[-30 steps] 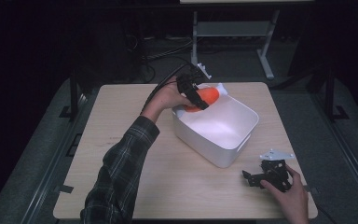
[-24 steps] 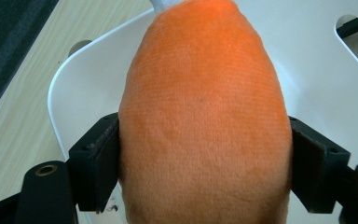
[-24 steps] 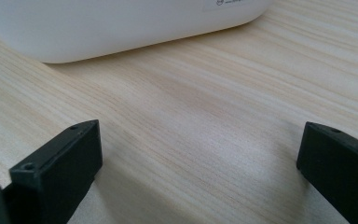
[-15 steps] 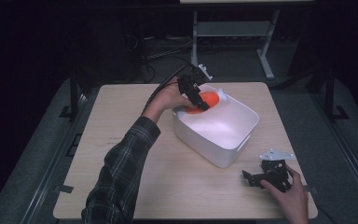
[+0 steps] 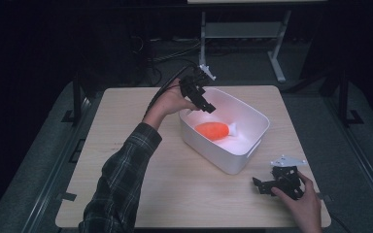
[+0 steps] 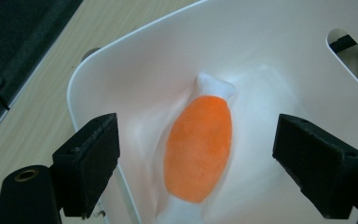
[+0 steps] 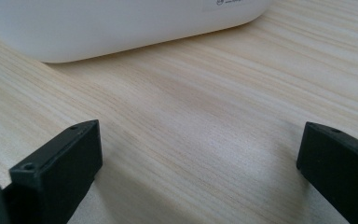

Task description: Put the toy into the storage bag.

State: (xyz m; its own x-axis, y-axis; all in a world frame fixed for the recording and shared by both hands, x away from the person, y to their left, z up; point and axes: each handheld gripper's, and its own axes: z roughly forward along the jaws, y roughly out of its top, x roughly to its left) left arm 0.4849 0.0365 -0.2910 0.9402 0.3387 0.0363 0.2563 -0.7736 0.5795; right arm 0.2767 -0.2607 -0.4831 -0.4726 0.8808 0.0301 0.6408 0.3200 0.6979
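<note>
Wooden table [image 5: 141,145] bears white bin [image 5: 245,158] containing orange toy [image 5: 212,131]; left gripper [image 5: 205,106] above, jaws just opened, empty; right gripper [image 5: 264,186] spread, resting apart.

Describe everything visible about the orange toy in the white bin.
The orange toy is a soft, plush-looking oval body with white fabric ends, one knobby white tip showing at its far end in the left gripper view. It lies flat on its side on the floor of the white bin, roughly mid-bin, resting on the bottom. The left gripper hangs above it with jaws wide apart, touching nothing; nothing else touches the toy.
</note>
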